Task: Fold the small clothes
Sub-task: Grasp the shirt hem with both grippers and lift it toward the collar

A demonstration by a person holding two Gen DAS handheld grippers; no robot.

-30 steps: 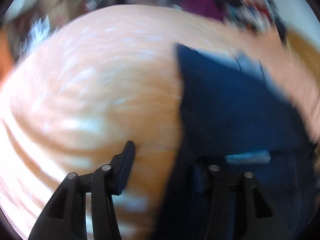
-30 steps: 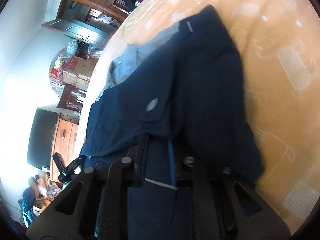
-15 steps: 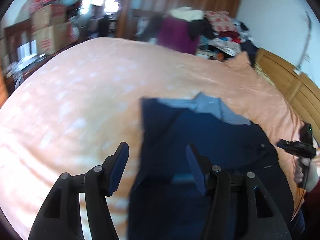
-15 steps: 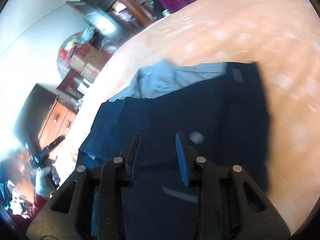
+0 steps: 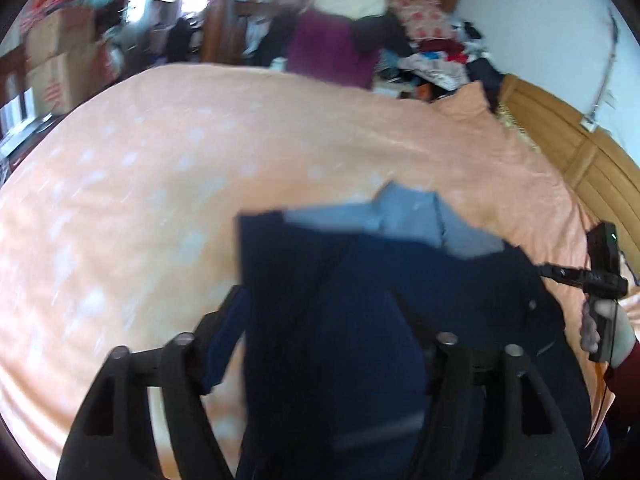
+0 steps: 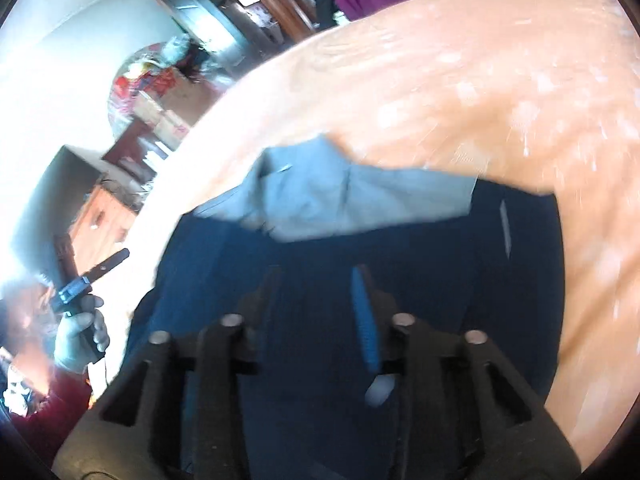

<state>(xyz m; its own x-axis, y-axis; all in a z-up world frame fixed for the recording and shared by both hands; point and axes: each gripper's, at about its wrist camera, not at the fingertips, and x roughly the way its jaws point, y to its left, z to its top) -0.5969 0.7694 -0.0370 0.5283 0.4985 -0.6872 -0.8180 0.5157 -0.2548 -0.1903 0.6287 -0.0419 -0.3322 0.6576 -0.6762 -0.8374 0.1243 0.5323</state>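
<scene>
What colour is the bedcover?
Peach-orange bedcover with pale whitish spots, clearest in the left wrist view.

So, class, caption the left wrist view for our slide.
Open left gripper straddling a dark navy cloth garment on a peach patterned bedspread.

Two close wrist views, shared garment (image 5: 400, 280).
</scene>
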